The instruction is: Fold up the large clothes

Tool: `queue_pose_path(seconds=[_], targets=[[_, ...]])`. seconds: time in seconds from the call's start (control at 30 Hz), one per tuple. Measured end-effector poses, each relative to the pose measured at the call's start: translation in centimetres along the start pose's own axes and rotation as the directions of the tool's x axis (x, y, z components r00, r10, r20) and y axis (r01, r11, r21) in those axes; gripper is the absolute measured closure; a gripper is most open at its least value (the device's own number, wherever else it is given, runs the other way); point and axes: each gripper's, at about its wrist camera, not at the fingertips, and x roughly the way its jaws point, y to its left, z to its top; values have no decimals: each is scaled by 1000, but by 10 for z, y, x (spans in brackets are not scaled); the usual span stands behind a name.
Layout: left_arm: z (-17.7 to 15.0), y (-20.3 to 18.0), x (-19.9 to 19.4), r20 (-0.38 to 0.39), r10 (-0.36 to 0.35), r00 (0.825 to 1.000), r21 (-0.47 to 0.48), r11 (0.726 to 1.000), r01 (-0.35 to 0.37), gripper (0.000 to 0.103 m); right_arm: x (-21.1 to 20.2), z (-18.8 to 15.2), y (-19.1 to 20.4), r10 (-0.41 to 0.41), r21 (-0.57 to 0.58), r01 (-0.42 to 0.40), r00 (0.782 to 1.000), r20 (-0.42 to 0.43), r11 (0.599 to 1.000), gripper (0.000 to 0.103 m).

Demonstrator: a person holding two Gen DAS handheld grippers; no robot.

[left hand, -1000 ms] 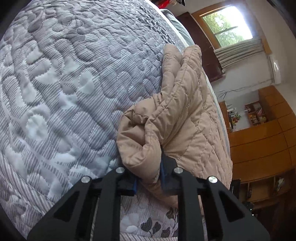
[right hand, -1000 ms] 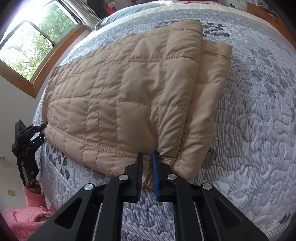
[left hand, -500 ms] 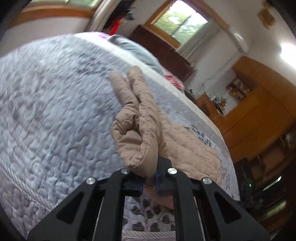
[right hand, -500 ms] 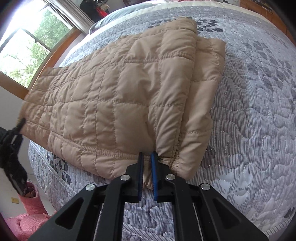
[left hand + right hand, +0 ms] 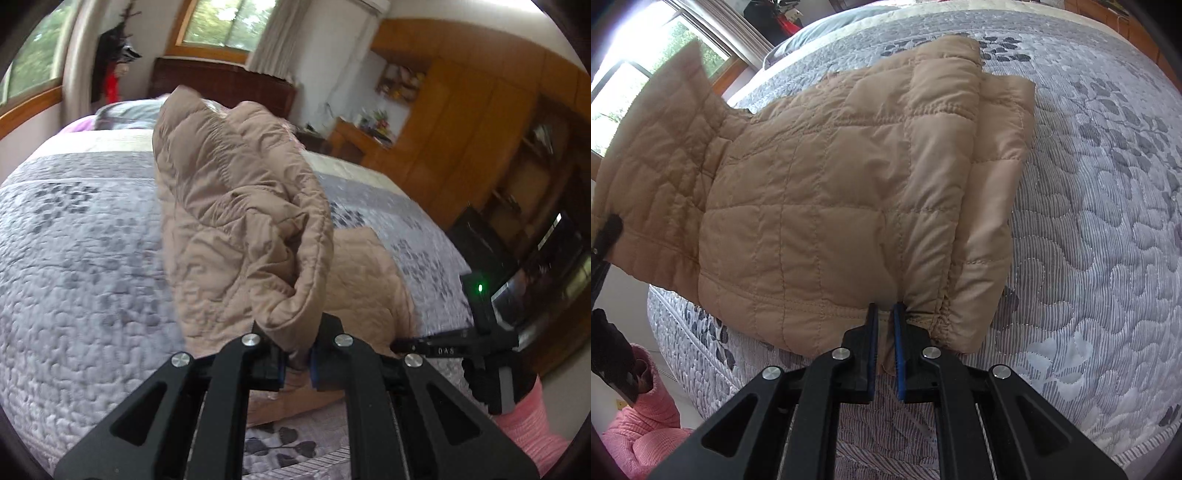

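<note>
A tan quilted jacket (image 5: 831, 192) lies on the grey patterned bed quilt (image 5: 1108, 221). My right gripper (image 5: 884, 332) is shut on the jacket's near hem, close to the bed's front edge. My left gripper (image 5: 295, 362) is shut on the jacket's other end (image 5: 236, 221) and holds it lifted above the bed, so the cloth hangs bunched over the fingers. That raised end shows in the right wrist view (image 5: 657, 155) at the far left. The right gripper's body (image 5: 480, 343) shows at the right of the left wrist view.
A dark headboard (image 5: 221, 85) and pillows stand at the bed's far end. Wooden cabinets (image 5: 480, 129) line the right wall. Windows (image 5: 635, 74) are on the left side. Pink sleeves (image 5: 639, 424) show at the frame edges.
My left gripper has lifted its end of the jacket off the bed and swung it up and toward the right gripper's side. The right gripper has held still on the hem.
</note>
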Motion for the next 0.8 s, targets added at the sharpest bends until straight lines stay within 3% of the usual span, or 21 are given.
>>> queue_pose_path(seconds=[0.2, 0.43, 0.8], targets=[[-10, 0, 51, -135, -23, 991, 13, 1000, 25, 96, -2, -4, -5, 5, 1, -5, 1000, 3, 1000, 96], [-32, 7, 96, -241, -28, 970, 21, 999, 34, 95, -2, -4, -5, 0, 0, 0, 1000, 0, 1000, 96], [-36, 12, 103, -255, -47, 966, 22, 998, 54, 92, 3, -4, -1, -8, 0, 8, 1000, -6, 1000, 95]])
